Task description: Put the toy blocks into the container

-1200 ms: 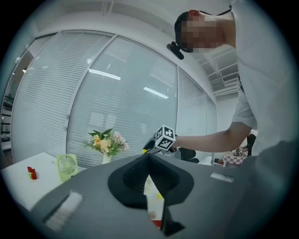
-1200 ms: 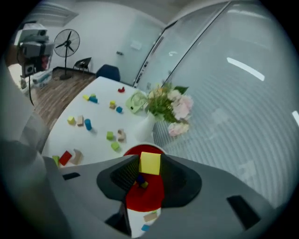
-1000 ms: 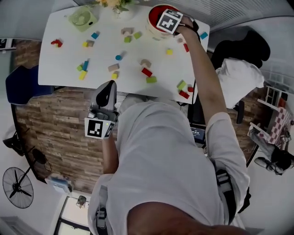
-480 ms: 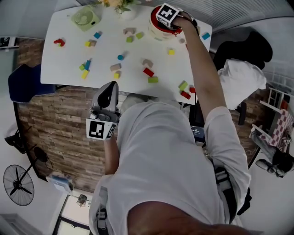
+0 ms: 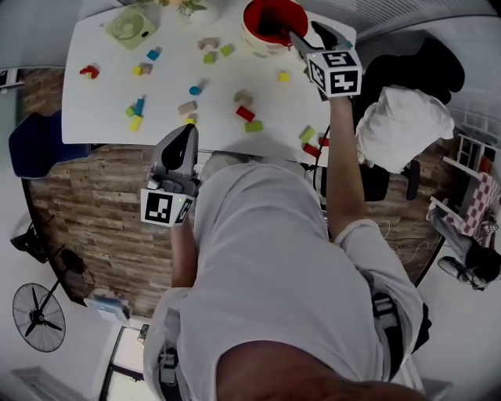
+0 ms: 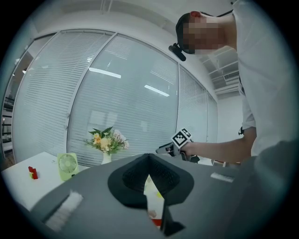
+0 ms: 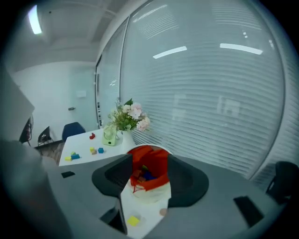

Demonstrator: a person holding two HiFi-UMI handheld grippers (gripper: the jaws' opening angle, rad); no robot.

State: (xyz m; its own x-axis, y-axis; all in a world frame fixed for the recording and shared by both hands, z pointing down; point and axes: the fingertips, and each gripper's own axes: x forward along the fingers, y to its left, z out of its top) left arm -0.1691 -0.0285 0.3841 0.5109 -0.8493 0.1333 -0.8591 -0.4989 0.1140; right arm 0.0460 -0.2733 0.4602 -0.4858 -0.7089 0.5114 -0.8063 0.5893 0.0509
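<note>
The person stands at the near edge of a white table [image 5: 168, 86], a hand-held gripper in each hand. The right hand-held gripper [image 5: 307, 36] is held out over the far right part of the table, slanting down toward the red container [image 5: 252, 31] that stands at the far edge. Its jaws have just been opening and now stand well apart with nothing between them. Looking along them, the container sits framed in the gap a little way ahead, untouched, with several blocks lying in its red inside, a blue one among them. A small yellow block [image 5: 283, 77] lies on the table just short of the container.

The left hand-held gripper [image 5: 183, 135] is held close to the person's body at the near edge of the table, roughly level. Its jaws are closed tip to tip and grip nothing.

Many toy blocks [image 5: 186, 107] lie loose across the table. A red block [image 5: 246, 113] and a green block [image 5: 254, 126] lie side by side near the middle, with a wooden arch [image 5: 243, 97] just beyond them. A blue cylinder [image 5: 195, 90] lies further left, and a red piece [image 5: 88, 71] sits alone toward the left edge. A green and red pair [image 5: 307, 134] lies near the right edge. At the far edge, left of the container, stand a small green desk fan [image 5: 127, 27] and a vase of flowers [image 5: 182, 6].
</note>
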